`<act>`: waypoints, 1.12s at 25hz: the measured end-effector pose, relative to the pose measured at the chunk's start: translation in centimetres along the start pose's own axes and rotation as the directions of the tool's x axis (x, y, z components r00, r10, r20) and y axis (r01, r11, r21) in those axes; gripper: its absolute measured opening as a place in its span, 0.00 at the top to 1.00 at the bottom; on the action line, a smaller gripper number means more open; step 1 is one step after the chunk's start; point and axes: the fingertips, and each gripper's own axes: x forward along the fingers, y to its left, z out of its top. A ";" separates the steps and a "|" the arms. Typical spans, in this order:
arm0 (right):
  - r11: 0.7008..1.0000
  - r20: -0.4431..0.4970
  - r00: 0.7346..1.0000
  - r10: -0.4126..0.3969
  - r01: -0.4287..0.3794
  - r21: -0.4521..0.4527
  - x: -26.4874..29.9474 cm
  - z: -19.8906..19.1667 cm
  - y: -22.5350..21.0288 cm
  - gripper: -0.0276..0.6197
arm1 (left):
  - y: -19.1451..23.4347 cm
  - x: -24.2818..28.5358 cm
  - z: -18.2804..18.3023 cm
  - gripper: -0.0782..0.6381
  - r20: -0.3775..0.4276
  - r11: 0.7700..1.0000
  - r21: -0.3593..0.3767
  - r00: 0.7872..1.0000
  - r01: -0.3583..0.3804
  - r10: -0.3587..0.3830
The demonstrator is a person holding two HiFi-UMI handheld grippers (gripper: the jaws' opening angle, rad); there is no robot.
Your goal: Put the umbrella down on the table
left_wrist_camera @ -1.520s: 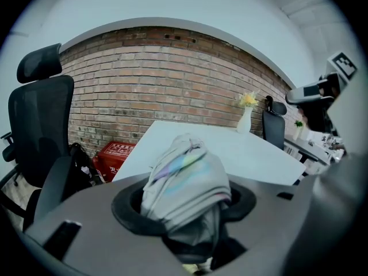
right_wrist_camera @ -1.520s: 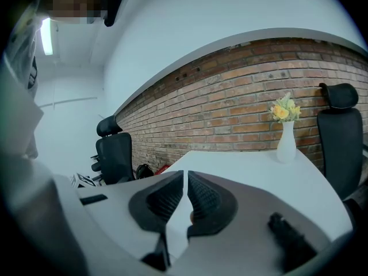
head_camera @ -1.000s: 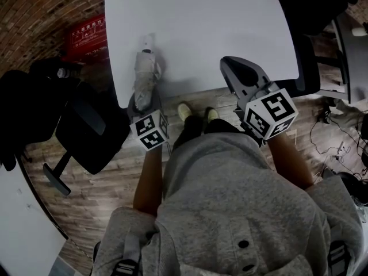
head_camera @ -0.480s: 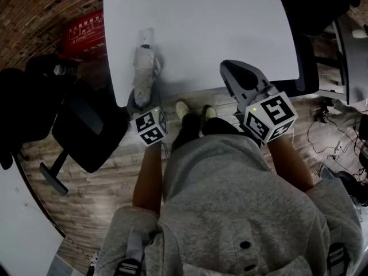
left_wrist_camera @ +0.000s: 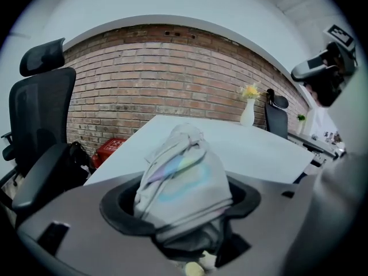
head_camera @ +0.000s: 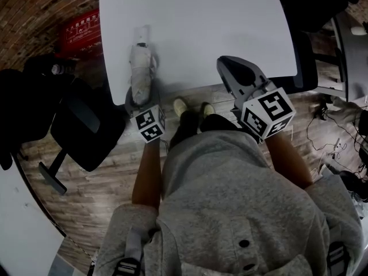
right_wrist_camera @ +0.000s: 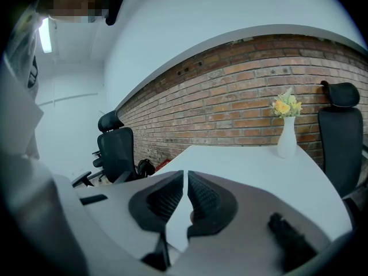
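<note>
A folded grey umbrella (head_camera: 141, 68) lies lengthwise on the white table (head_camera: 230, 22) near its front left corner, tip pointing away from me. My left gripper (head_camera: 137, 98) is at the umbrella's near end. In the left gripper view the bundled fabric of the umbrella (left_wrist_camera: 184, 174) sits between the jaws of the left gripper (left_wrist_camera: 181, 203). Those jaws are opening, and dark gaps show on both sides of the fabric. My right gripper (head_camera: 230, 64) hovers over the table's front edge, and in its own view the right gripper (right_wrist_camera: 185, 180) is shut with nothing in it.
A black office chair (head_camera: 80, 125) stands left of the table, beside a red box (head_camera: 80, 30) on the floor. A white vase with yellow flowers (right_wrist_camera: 286, 134) stands at the table's far end. Another black chair (right_wrist_camera: 339, 137) and a brick wall (left_wrist_camera: 172, 73) lie beyond.
The left gripper and the umbrella have sunk a little, and the umbrella now rests on the table. The right gripper has not moved.
</note>
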 end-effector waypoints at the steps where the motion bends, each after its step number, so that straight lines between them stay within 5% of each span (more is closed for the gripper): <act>1: 1.000 0.004 1.000 -0.001 0.001 0.001 -0.2 0.0 -0.1 0.90 | -0.1 0.0 0.0 0.45 0.001 1.000 -0.003 1.000 0.006 -0.006; 13: 1.000 0.053 0.999 -0.014 0.013 0.021 -4.9 -0.4 -2.3 0.90 | -1.0 -4.4 2.5 0.39 0.064 1.000 -0.002 0.998 0.008 -0.008; 20: 0.999 0.124 0.992 -0.034 0.030 0.035 -9.7 -0.1 -4.4 0.90 | -6.2 -8.8 7.8 0.39 0.166 0.989 0.142 0.985 0.034 -0.057; 25: 0.997 0.166 0.984 -0.066 0.060 0.042 -13.7 0.2 -6.8 0.90 | -12.7 -11.7 12.3 0.40 0.237 0.982 0.159 0.962 0.100 -0.136; 28: 0.995 0.197 0.976 -0.097 0.088 0.054 -16.6 0.4 -8.5 0.90 | -16.5 -12.9 14.1 0.63 0.234 0.982 0.142 0.959 0.128 -0.159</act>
